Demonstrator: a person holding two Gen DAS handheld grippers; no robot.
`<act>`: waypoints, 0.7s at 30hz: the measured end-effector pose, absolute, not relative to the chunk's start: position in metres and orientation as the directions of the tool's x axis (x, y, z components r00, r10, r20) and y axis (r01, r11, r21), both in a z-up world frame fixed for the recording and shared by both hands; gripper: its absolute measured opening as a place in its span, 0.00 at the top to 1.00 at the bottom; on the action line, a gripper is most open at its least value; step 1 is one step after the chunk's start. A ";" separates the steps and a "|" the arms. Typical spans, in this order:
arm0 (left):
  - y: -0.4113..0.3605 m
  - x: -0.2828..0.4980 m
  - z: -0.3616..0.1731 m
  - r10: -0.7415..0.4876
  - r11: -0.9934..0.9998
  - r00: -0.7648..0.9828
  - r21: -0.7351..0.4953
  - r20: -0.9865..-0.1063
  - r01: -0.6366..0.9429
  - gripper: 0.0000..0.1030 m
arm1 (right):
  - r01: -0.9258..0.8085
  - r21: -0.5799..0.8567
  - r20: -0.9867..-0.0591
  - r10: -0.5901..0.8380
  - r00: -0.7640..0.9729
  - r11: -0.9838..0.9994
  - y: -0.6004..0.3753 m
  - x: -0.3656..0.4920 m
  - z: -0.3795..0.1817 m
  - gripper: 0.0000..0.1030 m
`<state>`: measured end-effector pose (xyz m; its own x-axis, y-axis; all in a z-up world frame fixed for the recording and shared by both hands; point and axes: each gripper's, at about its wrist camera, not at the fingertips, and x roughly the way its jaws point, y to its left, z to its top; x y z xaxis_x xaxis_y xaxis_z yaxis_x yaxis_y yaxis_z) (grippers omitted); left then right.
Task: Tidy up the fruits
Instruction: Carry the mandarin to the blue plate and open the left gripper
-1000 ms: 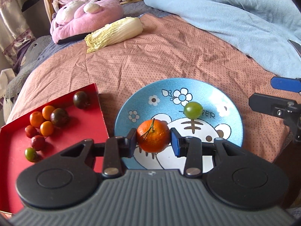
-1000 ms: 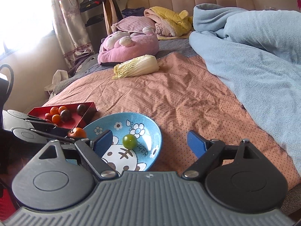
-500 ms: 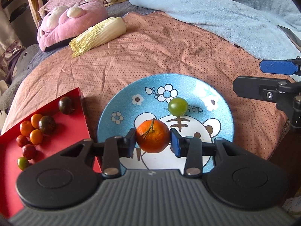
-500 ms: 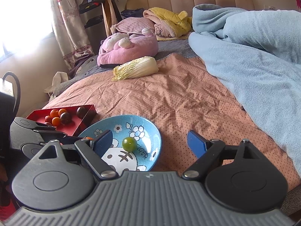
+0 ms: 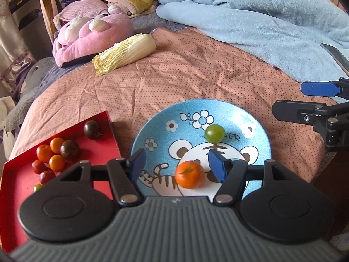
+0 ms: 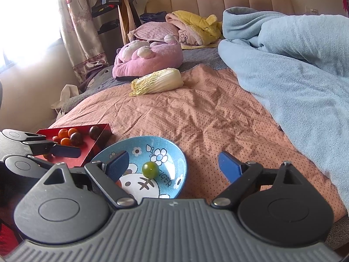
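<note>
A blue cartoon plate lies on the bed and also shows in the right wrist view. On it are an orange mandarin and a green tomato, which the right wrist view also shows. My left gripper is open above the plate, with the mandarin lying free between its jaws. A red tray left of the plate holds several small tomatoes. My right gripper is open and empty at the plate's right edge.
A napa cabbage lies further back on the dotted pink bedspread. A pink plush sits behind it. A light blue blanket covers the bed's right side. The bed's front edge is right below the plate.
My left gripper has opened and let go of the mandarin, which now rests on the plate. The left view has pulled back a little. The right gripper stays open.
</note>
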<state>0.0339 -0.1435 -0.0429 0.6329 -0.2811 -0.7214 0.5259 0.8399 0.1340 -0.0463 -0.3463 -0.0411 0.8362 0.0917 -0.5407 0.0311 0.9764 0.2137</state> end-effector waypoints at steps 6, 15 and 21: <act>-0.105 0.041 -0.033 -0.229 0.870 0.660 0.153 -0.715 0.468 0.36 | 0.010 0.211 -0.542 0.109 0.833 0.977 -0.337 -0.044 -0.040 0.10; -0.047 0.054 -0.023 -0.140 0.917 0.697 0.173 -0.703 0.359 0.36 | -0.049 0.208 -0.538 0.156 0.828 0.977 -0.316 -0.039 -0.033 0.09; -0.009 0.064 -0.019 -0.097 0.959 0.694 0.120 -0.713 0.257 0.36 | -0.074 0.207 -0.545 0.177 0.819 0.976 -0.304 -0.036 -0.031 0.09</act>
<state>0.0642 -0.0091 -0.0195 0.6942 -0.0969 -0.7133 0.2572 0.9589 0.1201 -0.0358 -0.3045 -0.0311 0.8194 0.1773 -0.5451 -0.0737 0.9757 0.2065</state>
